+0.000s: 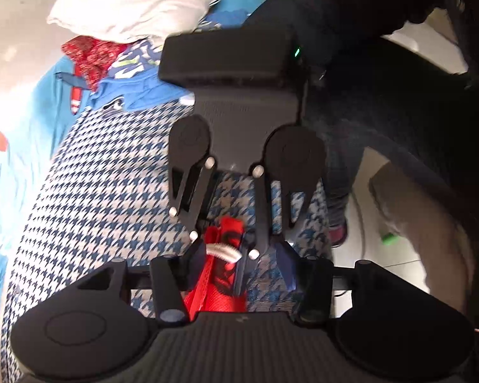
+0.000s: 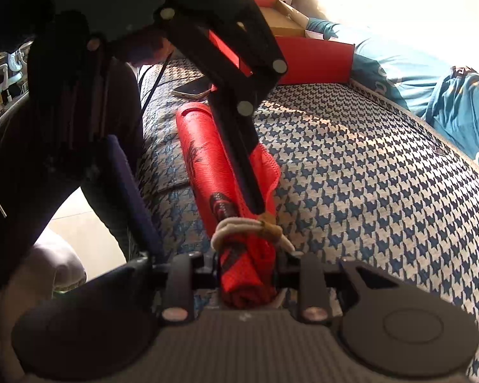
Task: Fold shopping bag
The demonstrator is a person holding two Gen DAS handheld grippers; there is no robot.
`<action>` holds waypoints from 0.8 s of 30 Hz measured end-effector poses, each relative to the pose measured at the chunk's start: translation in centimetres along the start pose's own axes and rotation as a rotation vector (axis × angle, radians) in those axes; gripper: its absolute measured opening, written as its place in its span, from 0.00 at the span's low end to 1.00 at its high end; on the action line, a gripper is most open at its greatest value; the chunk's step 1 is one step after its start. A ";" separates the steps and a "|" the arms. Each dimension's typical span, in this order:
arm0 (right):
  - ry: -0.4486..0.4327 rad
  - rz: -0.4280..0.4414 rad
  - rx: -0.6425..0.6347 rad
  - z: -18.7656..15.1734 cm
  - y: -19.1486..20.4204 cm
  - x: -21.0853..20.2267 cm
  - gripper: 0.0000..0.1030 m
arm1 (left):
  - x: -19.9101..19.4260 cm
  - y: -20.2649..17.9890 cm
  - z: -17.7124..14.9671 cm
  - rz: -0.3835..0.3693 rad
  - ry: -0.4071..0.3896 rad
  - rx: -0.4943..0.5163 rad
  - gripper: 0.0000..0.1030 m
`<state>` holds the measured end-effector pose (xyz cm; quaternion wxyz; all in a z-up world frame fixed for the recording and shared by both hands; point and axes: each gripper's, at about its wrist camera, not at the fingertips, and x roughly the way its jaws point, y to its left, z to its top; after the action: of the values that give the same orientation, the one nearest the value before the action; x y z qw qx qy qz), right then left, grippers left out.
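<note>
The red shopping bag (image 2: 214, 172) lies rolled into a tight tube on the houndstooth bed cover (image 2: 367, 166), running from far to near. Over its left and middle stretch the left gripper (image 2: 207, 188) reaches down, fingers apart and straddling the roll without visibly pinching it. At the near end the right gripper (image 2: 249, 287) has its fingers clamped on the roll, just below the white elastic loop (image 2: 239, 226) wound around it. If that clamp loosens, the roll will likely spring open; a snagging left finger could drag the loop off.
</note>
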<state>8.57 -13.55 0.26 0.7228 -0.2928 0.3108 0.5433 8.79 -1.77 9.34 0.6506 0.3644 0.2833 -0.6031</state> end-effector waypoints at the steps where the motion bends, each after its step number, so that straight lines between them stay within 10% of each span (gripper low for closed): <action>1: 0.001 0.000 -0.003 0.0 0.0 0.1 0.24 | 0.9 0.2 2.2 -0.016 0.002 0.002 0.46; 6: 0.010 -0.014 -0.047 -0.1 0.6 0.2 0.25 | 4.3 1.7 5.7 -0.080 0.068 0.038 0.50; 24: 0.031 -0.023 -0.096 -0.3 1.8 0.4 0.25 | 5.8 -1.5 3.2 -0.220 0.282 0.167 0.57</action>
<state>6.86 -13.14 -0.39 0.7092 -0.3390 0.2922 0.5447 7.78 -7.76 6.25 0.5019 0.4650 0.3587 -0.6349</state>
